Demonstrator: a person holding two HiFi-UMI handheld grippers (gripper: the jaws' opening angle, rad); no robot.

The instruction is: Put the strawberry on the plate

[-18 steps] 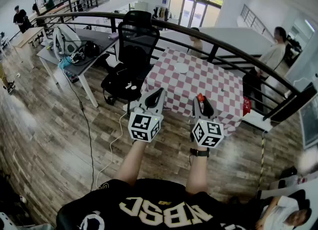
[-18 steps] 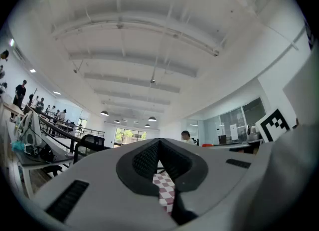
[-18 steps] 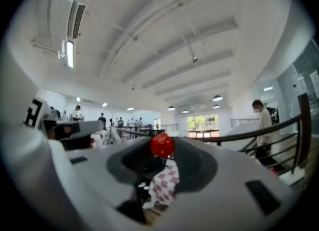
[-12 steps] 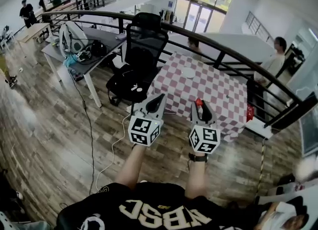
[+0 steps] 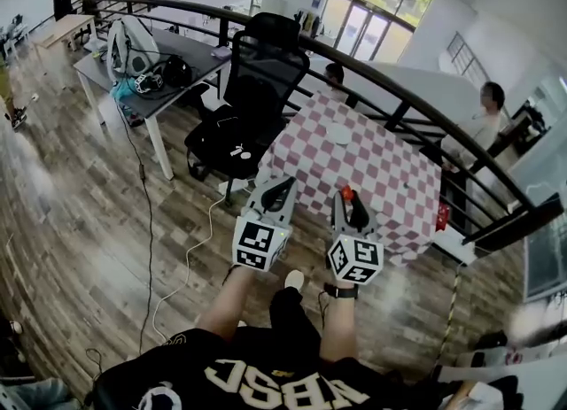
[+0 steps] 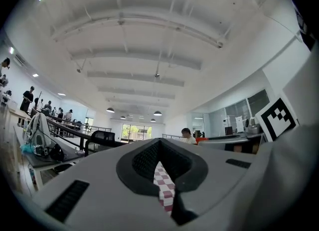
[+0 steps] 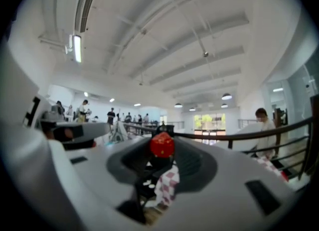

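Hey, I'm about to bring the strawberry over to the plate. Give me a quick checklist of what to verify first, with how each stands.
1. Strawberry gripped: ok. The right gripper pinches it at its jaw tips.
2. Plate ready: ok. It lies on the far part of the checkered table, with nothing on it that I can make out.
3. Right gripper over the plate: not ok. It is held near the table's near edge, short of the plate.
4. Left gripper out of the way: ok. It is shut, empty, and to the left of the right one.
5. Cloth between the strawberry and the plate: ok. It looks bare.
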